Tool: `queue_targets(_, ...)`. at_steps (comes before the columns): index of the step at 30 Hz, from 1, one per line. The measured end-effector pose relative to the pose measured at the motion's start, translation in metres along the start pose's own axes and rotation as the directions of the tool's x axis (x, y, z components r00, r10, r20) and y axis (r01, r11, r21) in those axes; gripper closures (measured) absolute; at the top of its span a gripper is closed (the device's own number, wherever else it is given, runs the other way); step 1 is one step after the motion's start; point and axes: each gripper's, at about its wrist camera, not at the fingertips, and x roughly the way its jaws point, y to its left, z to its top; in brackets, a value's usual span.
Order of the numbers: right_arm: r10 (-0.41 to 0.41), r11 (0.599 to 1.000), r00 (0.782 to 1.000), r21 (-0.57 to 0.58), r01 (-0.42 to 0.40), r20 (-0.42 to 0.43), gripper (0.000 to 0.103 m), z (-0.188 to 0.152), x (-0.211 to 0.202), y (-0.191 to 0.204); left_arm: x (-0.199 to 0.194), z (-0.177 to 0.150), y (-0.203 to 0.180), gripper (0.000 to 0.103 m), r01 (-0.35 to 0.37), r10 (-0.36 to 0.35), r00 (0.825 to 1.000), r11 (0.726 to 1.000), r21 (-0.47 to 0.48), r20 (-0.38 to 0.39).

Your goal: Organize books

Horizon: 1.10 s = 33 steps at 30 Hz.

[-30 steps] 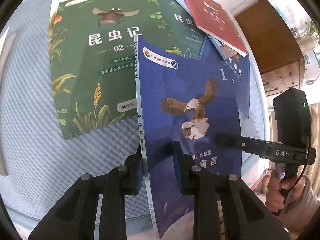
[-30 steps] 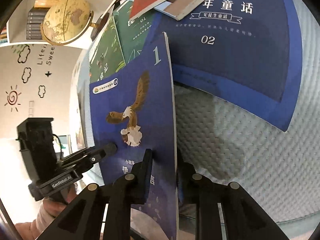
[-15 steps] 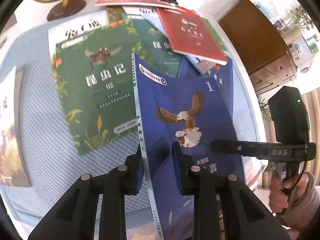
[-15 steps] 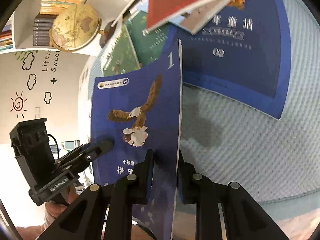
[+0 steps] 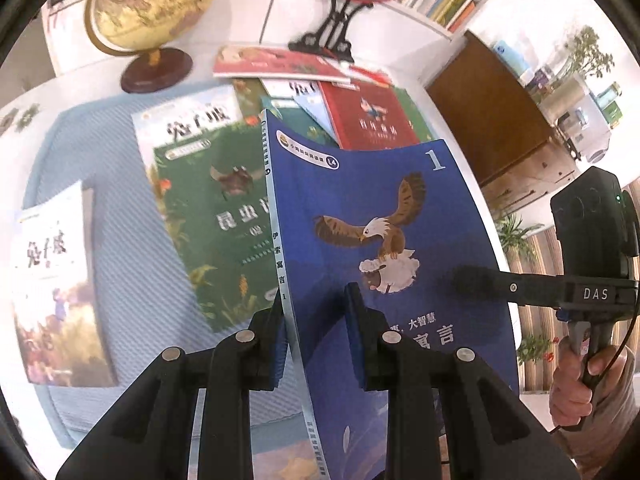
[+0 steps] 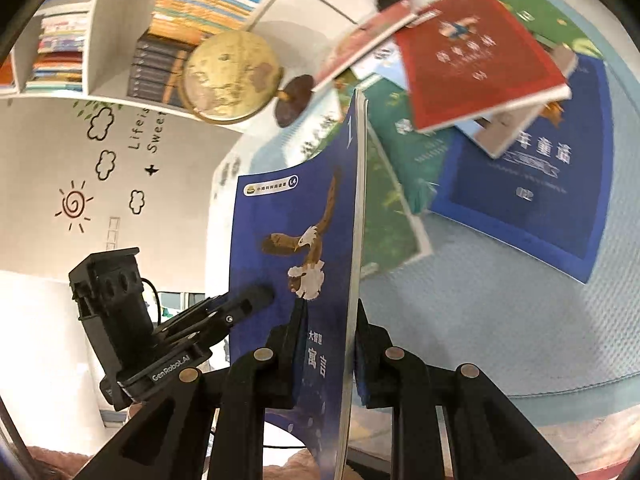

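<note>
A blue book with an eagle on its cover (image 5: pixel 372 216) (image 6: pixel 288 240) hangs above the table, held at both sides. My left gripper (image 5: pixel 318 332) is shut on its spine edge; my right gripper (image 6: pixel 330 344) is shut on its page edge. Each gripper shows in the other's view: the right one (image 5: pixel 468 278) reaches onto the cover from the right, the left one (image 6: pixel 256 298) from the left. Below lie a green insect book (image 5: pixel 216 216), a red book (image 5: pixel 370 116) (image 6: pixel 476 56), a blue book marked 02 (image 6: pixel 532 188) and a pale book (image 5: pixel 48 284) at the left.
The books lie scattered on a light blue quilted mat (image 5: pixel 132 280) (image 6: pixel 500 328). A globe (image 5: pixel 148 4) (image 6: pixel 230 76) and a black ornament stand (image 5: pixel 332 28) sit at the back. Bookshelves (image 6: pixel 120 20) fill the wall. A brown cabinet (image 5: pixel 488 120) stands right; a hand (image 5: pixel 576 384) grips the right gripper's handle.
Both grippers have risen with the eagle book, lifting it off the pile. The table's books look smaller and farther, and the globe and stand have come into view.
</note>
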Motion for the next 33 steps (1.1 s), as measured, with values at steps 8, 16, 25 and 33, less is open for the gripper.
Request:
queue_targets(8, 0.023, 0.997, 1.000, -0.078, -0.024, -0.017, 0.082, 0.011, 0.028, 0.051, -0.034, 0.003, 0.036, 0.080, -0.038, 0.039, 0.997, 0.999, -0.019, 0.059)
queue_targets(16, 0.046, 0.990, 0.997, -0.133, -0.054, -0.063, 0.082, 0.020, 0.082, 0.099, -0.061, 0.000, 0.098, 0.080, -0.066, 0.073, 0.994, 0.995, -0.076, 0.087)
queue_targets(25, 0.039, 0.978, 0.991, -0.200, -0.065, -0.131, 0.082, 0.022, 0.162, 0.157, -0.085, -0.012, 0.185, 0.079, -0.095, 0.111, 0.989, 0.982, -0.162, 0.096)
queue_targets(33, 0.024, 0.974, 0.981, -0.217, -0.066, -0.191, 0.082, 0.026, 0.240, 0.180, -0.076, -0.021, 0.256, 0.077, -0.124, 0.140, 0.989, 0.969, -0.214, 0.058)
